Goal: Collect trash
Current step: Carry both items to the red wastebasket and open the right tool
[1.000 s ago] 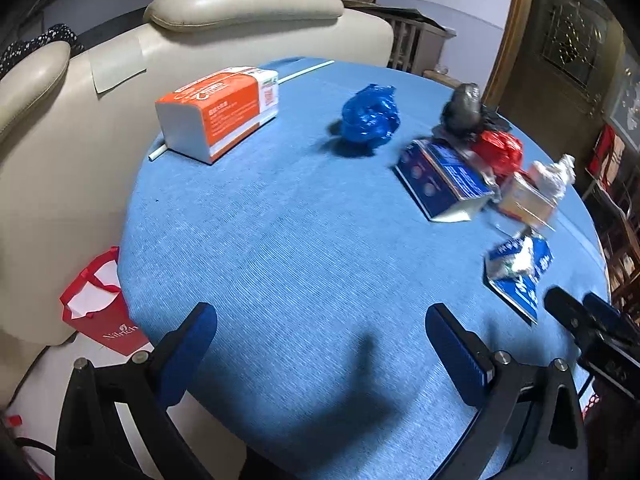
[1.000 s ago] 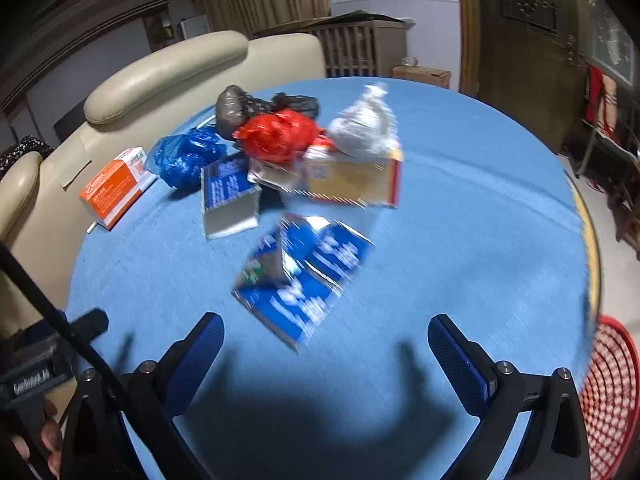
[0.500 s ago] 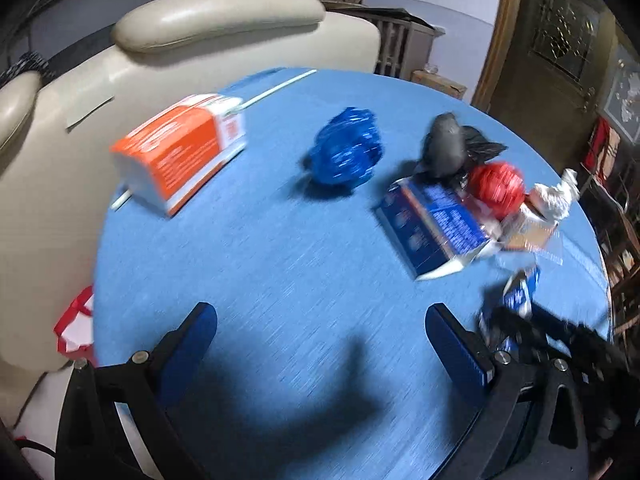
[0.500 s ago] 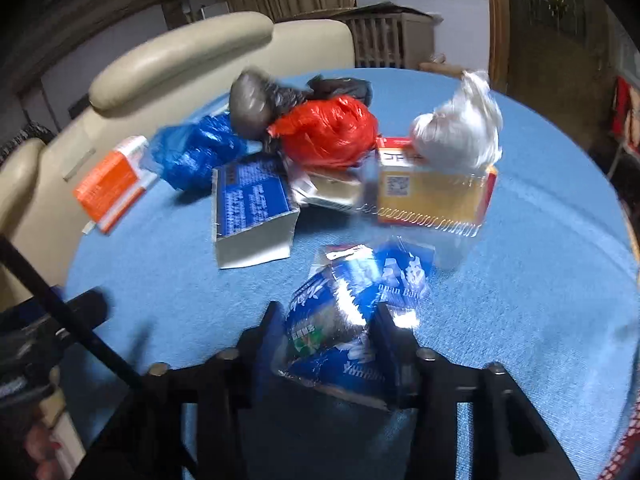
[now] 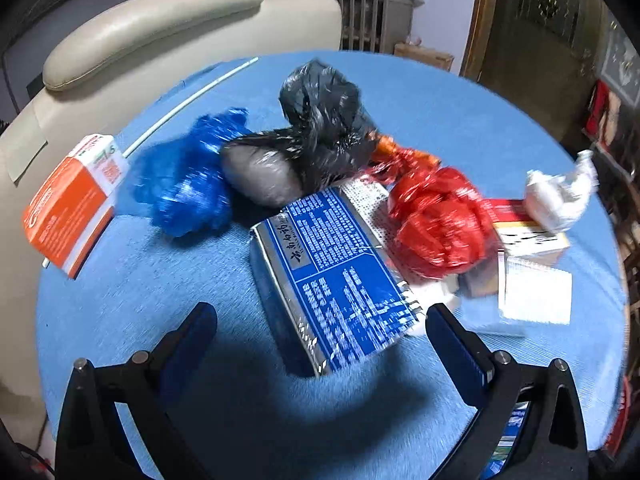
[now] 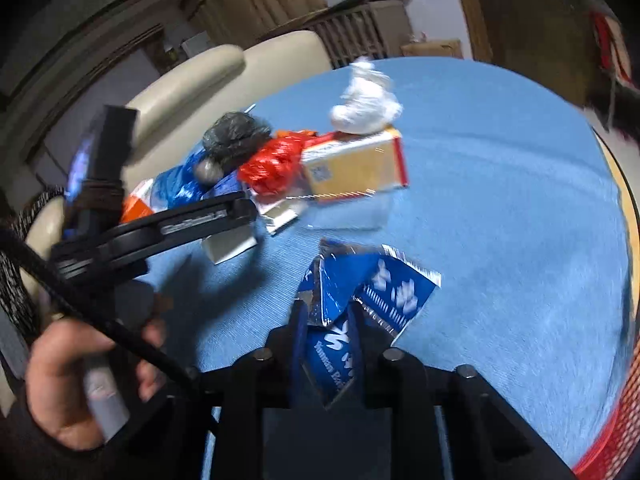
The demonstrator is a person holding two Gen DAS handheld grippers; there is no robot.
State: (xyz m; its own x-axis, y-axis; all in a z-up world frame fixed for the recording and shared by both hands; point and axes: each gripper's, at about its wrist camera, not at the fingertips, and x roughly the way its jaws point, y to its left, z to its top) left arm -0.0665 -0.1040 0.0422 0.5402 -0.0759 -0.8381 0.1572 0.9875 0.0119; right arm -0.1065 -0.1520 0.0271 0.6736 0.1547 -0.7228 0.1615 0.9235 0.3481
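Note:
A round table under a blue cloth (image 5: 460,112) carries scattered trash. My left gripper (image 5: 320,320) hangs open just above a blue-and-silver printed box (image 5: 332,280), its fingers either side of the box's near end and not touching it. Behind the box lie a blue bag (image 5: 188,188), a black bag (image 5: 320,120) and a red bag (image 5: 436,220). My right gripper (image 6: 326,316) pinches a crumpled blue-and-silver wrapper (image 6: 372,284), lifted off the cloth. Its jaws are opening slightly with the wrapper still between them.
An orange-and-white carton (image 5: 68,208) sits at the table's left edge beside a thin white stick (image 5: 192,96). A yellow box (image 6: 356,168) bears a white bag (image 6: 366,100). Cream armchairs (image 5: 152,28) stand behind. A red mesh basket (image 6: 616,420) stands on the floor at the right.
My left gripper swept right, from the bare cloth to over the blue-and-silver box. My right gripper went from wide open to closed on the blue wrapper and raised it.

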